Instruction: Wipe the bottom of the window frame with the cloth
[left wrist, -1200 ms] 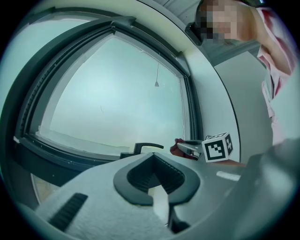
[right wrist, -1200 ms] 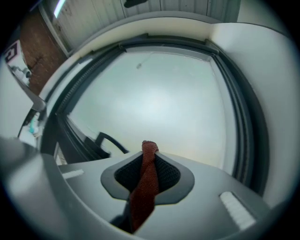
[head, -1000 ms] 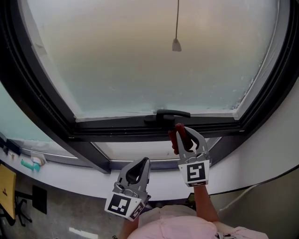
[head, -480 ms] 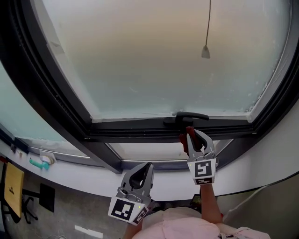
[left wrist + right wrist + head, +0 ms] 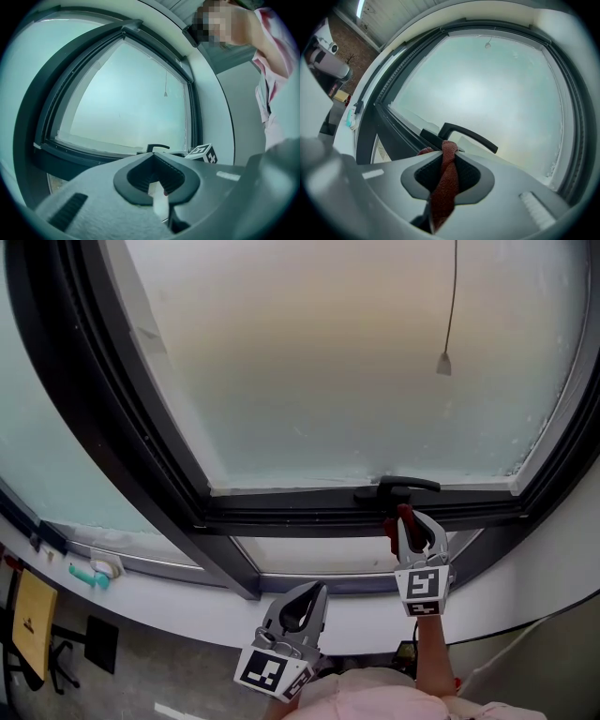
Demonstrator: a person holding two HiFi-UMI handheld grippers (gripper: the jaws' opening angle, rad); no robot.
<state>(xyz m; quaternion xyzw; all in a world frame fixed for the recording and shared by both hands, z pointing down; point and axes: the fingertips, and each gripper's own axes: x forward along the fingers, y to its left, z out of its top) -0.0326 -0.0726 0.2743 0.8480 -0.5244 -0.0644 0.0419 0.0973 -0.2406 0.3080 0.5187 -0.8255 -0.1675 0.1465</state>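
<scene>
Right gripper (image 5: 449,157): jaws clamped tight on the red cloth (image 5: 445,180). It's twisted into a rope between the pads, and its top bunches out past the tips, right under the black window handle (image 5: 467,135). Left gripper (image 5: 156,174): jaws closed together, nothing between them. It hangs well below and to the left of the handle, clear of the frame.

Against a second ago, the whole window has slid across the head view. The handle now sits further right and lower in the picture, and both grippers have gone right with it. The right gripper keeps its place just beneath the handle, cloth still pinched. The left one still trails down by the person's pink clothing (image 5: 375,699).

Now the setting, big to small. The frosted pane (image 5: 347,362) fills everything above the handle. The dark window frame (image 5: 300,517) runs under it, its bottom rail passing directly behind the handle. The cloth's tip is at that rail, just below the handle, though I can't confirm contact. A white sill (image 5: 169,587) curves away below and to the left of the handle. A blind cord with its little pull (image 5: 444,363) dangles above and to the right of the handle. Far left of the handle, on the sill, lies a small teal object (image 5: 86,574).
</scene>
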